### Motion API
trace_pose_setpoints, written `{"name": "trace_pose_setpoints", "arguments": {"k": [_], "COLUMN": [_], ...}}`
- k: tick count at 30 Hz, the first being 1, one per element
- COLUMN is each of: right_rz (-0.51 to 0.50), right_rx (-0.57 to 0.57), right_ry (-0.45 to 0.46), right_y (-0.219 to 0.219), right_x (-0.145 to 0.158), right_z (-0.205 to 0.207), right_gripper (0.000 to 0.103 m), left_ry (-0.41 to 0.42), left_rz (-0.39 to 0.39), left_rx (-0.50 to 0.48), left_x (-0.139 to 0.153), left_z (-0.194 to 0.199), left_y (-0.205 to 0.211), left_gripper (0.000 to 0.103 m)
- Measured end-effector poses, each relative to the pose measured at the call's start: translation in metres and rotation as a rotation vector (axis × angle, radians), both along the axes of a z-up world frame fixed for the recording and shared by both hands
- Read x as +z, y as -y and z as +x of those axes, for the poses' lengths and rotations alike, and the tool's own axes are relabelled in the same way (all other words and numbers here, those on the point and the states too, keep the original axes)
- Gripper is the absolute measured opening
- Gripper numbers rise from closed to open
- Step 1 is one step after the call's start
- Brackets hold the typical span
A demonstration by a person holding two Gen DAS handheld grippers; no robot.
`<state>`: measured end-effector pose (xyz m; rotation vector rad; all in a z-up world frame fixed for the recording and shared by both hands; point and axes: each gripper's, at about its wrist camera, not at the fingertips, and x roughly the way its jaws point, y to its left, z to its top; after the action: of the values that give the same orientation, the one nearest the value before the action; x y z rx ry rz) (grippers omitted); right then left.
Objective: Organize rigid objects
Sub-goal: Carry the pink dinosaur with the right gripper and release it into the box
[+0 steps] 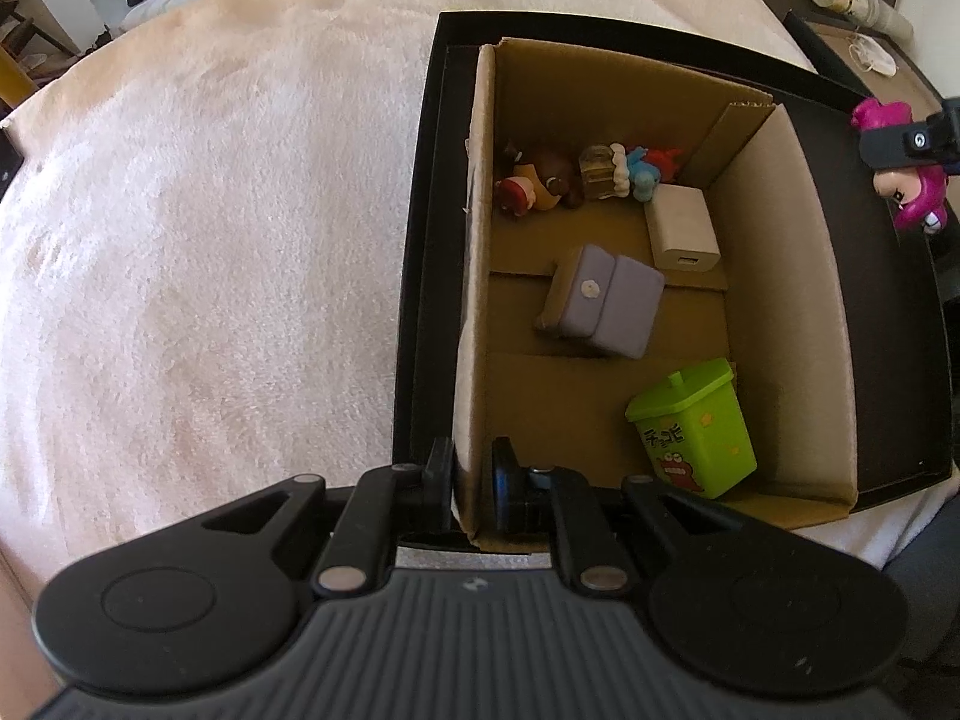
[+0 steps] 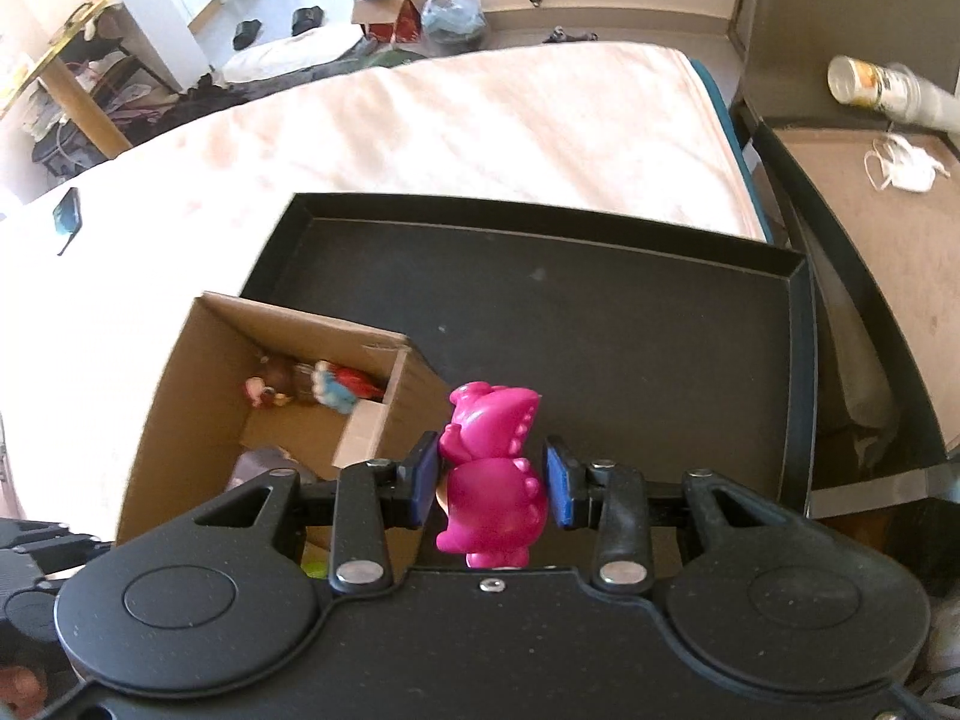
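A cardboard box stands in a black tray on a bed. In it lie a green toy bin, a purple toy sofa, a white charger and small figures. My left gripper is shut on the box's left wall. My right gripper is shut on a magenta dinosaur figure and holds it above the tray, just right of the box. The figure also shows in the left wrist view.
The tray lies on a pale fluffy blanket. A brown side table at the right holds a tipped can and a white mask. A dark phone lies on the bed at the left.
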<state>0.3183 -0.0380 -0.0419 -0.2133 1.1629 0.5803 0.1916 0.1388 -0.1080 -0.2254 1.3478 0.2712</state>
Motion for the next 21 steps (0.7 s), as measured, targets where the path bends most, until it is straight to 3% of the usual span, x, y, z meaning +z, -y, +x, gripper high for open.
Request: {"name": "trace_pose_setpoints", "arguments": {"k": [11, 21], "right_rz": [0.045, 0.003], "right_rx": [0.09, 0.132], "right_ry": [0.018, -0.006], "right_y": [-0.049, -0.079], "right_x": [0.028, 0.013], "right_z": [-0.031, -0.046], "right_gripper": [0.037, 0.039], "left_ry": [0.032, 0.064], "left_rz": [-0.044, -0.073], "left_rx": [0.003, 0.007], "left_x": [0.005, 0.007], "left_z": [-0.008, -0.012], "left_y": [-0.011, -0.015], "left_gripper": [0.012, 0.012]}}
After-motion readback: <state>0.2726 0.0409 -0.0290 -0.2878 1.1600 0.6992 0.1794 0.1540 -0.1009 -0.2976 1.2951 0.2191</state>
